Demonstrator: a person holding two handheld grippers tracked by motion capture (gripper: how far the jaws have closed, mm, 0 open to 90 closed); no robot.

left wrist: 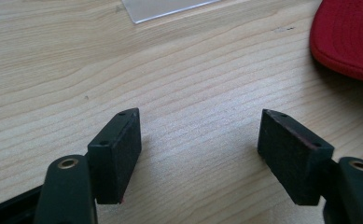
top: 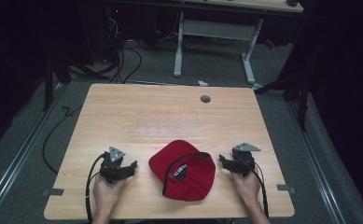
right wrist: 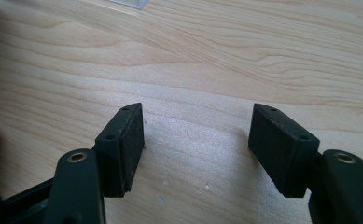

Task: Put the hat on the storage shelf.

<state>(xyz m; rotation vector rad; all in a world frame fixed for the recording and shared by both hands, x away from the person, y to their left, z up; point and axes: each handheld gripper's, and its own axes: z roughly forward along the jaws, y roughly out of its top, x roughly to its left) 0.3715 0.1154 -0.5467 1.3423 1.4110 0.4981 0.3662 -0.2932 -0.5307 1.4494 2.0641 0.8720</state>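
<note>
The red cap is lying upside down near the front edge of the wooden worktop, right between the two grippers. A black patch with pale letters is showing inside it, too small to read. A person is holding the left gripper just beside the cap on one side, and the right gripper just beside it on the other side. Neither one is touching the cap. In the left gripper view, the black fingers are standing wide apart with only bare wood between them, and the cap's red edge is peeking in at the top right. In the right gripper view, the fingers are also spread wide and holding nothing. A clear flat sheet is lying on the worktop behind the cap. A small grey round cover is sitting near the far edge.
</note>
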